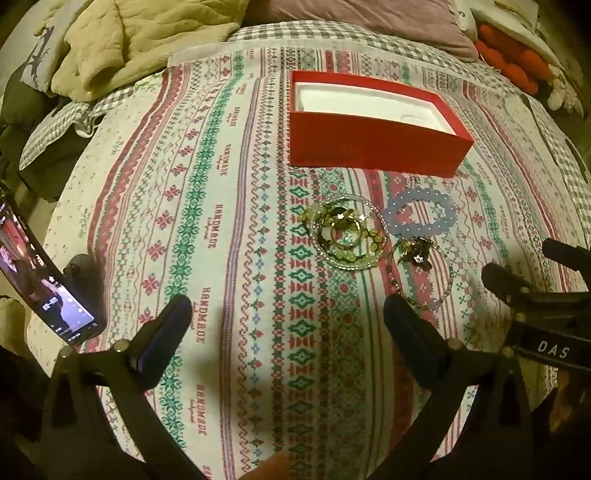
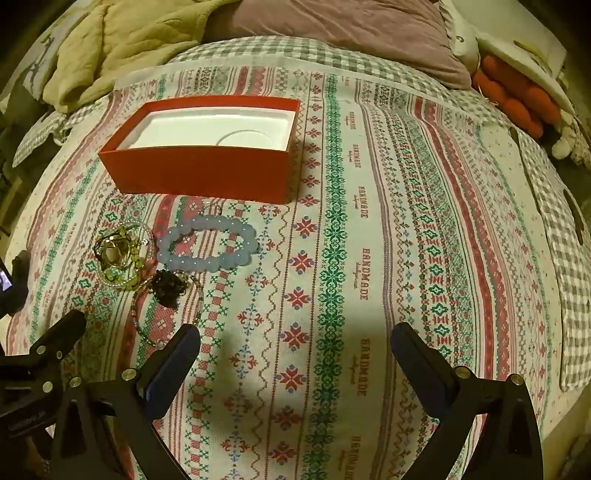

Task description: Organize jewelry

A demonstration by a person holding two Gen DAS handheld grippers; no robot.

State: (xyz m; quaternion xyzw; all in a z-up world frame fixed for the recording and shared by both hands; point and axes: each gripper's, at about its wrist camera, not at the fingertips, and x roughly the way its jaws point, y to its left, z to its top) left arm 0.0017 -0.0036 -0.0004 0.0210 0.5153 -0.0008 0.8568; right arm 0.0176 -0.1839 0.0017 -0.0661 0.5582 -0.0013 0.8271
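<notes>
An open red box [image 1: 373, 147] with a white insert stands on the patterned cloth; it also shows in the right wrist view [image 2: 199, 177]. In front of it lie a pale blue bead bracelet [image 1: 419, 216] [image 2: 207, 243], a heap of green and gold bead jewelry [image 1: 347, 236] [image 2: 120, 258], and a thin bead strand with a dark charm [image 1: 417, 254] [image 2: 170, 284]. My left gripper [image 1: 288, 314] is open and empty, near side of the jewelry. My right gripper [image 2: 295, 343] is open and empty, right of the jewelry.
A lit phone [image 1: 40, 273] lies at the left edge of the bed. A beige quilt [image 1: 140, 40] and a mauve pillow [image 2: 354, 33] lie behind the box. Orange plush [image 2: 517, 99] sits at the far right. The patterned cloth [image 2: 406, 221] spreads right of the jewelry.
</notes>
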